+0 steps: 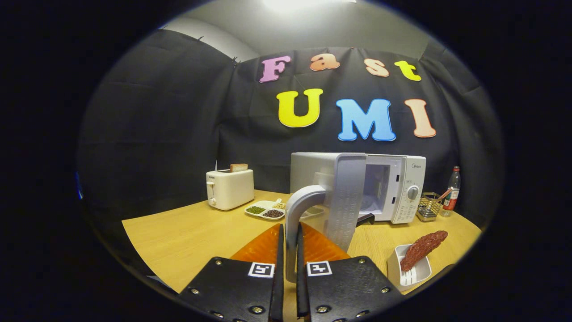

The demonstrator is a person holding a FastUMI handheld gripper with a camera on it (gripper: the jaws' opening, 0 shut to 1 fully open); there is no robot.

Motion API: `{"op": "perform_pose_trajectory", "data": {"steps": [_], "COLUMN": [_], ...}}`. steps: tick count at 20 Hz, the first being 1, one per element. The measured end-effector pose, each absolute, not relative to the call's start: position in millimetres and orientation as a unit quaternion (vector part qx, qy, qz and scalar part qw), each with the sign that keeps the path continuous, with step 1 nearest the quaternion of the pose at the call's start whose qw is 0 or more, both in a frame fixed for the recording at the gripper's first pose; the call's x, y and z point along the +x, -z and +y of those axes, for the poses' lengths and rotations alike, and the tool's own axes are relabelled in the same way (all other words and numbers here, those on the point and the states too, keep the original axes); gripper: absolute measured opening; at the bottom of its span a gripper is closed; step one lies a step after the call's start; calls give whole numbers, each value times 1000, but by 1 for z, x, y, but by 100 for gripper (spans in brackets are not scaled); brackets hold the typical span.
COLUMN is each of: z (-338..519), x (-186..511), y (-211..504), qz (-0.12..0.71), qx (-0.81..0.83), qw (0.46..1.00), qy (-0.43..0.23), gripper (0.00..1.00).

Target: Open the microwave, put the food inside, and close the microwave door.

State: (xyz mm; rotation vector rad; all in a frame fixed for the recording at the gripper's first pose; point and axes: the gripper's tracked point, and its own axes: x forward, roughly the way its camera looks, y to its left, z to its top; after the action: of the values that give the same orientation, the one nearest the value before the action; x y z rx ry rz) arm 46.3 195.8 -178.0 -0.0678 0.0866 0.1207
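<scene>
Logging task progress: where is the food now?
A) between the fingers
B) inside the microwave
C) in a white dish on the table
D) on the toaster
C: the food lies in a white dish on the table, while the hand-held gripper is shut on the door handle.

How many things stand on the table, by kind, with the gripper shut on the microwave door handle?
Appliances: 2, microwave with door handle in the gripper, toaster
Dishes: 2, divided plate, white dish holding meat
Bottles: 1, bottle
Wire baskets: 1, basket
Total: 6
</scene>
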Motion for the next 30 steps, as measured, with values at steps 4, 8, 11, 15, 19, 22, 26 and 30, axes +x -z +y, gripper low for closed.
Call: {"op": "perform_pose_trajectory", "data": {"steps": [4, 8, 11, 15, 19, 22, 26, 30], "z": [232, 264, 281, 298, 302, 271, 198, 131], "x": [39, 31, 25, 16, 3, -7, -15, -14], "y": [198, 198, 200, 195, 197, 188, 170, 159], "qz": [56, 36, 37, 33, 45, 45, 19, 7], "qx": [-19, -40, -42, -42, -53, -82, -113, -93], "qw": [997, 997, 994, 988, 977, 973, 978, 988], "qy": [-45, -63, -89, -142, -199, -209, -174, -126], "gripper": [12, 12, 12, 12, 12, 12, 46, 92]}}
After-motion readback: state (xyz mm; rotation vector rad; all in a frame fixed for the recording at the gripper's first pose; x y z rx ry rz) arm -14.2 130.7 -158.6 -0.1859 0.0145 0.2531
